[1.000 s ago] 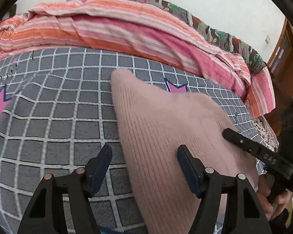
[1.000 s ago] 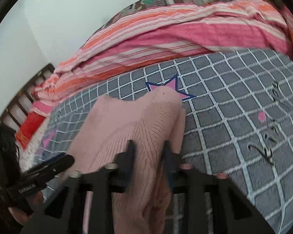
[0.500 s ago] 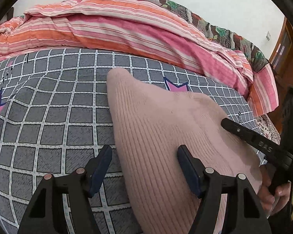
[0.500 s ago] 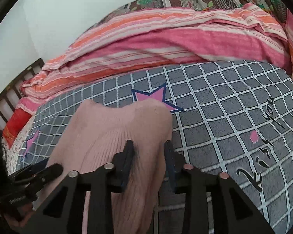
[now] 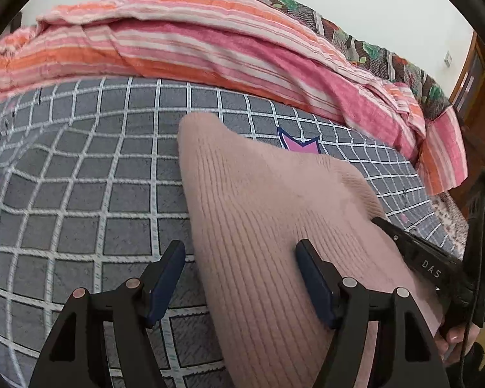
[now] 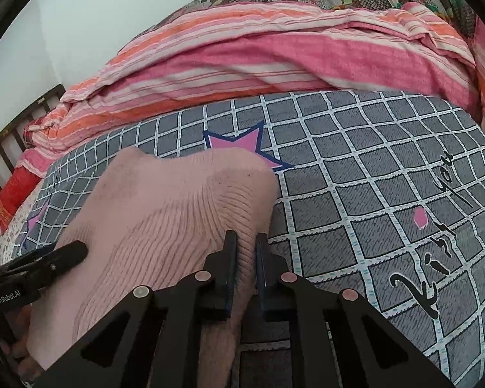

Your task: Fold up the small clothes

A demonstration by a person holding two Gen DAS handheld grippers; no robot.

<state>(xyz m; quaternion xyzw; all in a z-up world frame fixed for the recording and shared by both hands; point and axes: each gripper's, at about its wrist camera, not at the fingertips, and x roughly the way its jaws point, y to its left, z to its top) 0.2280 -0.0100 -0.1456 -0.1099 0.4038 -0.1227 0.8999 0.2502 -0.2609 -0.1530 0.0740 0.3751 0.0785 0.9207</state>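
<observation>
Your right tongs (image 6: 245, 258) were closing on the near right edge of the pink knitted garment (image 6: 165, 223), a ridge of ribbed cloth pinched between the pads. Your left tongs (image 5: 239, 278) stood wide open and were opening a touch more — one finger over the grey checked bedspread (image 5: 90, 190), the other over the knit, the garment's left edge running between them but not pressed by either pad.

The garment lay spread on the bedspread near you, its far end partly covering a pink star (image 6: 239, 144); beyond it sat the heaped striped quilt (image 6: 258, 61).

What could have gone wrong from there, as I judge it: only one side was held, so any lift would have dragged the knit crooked and bunched the fold. The soft rib could also have slipped from so narrow a pinch — or your left tongs could have caught the bedspread along with the edge.
</observation>
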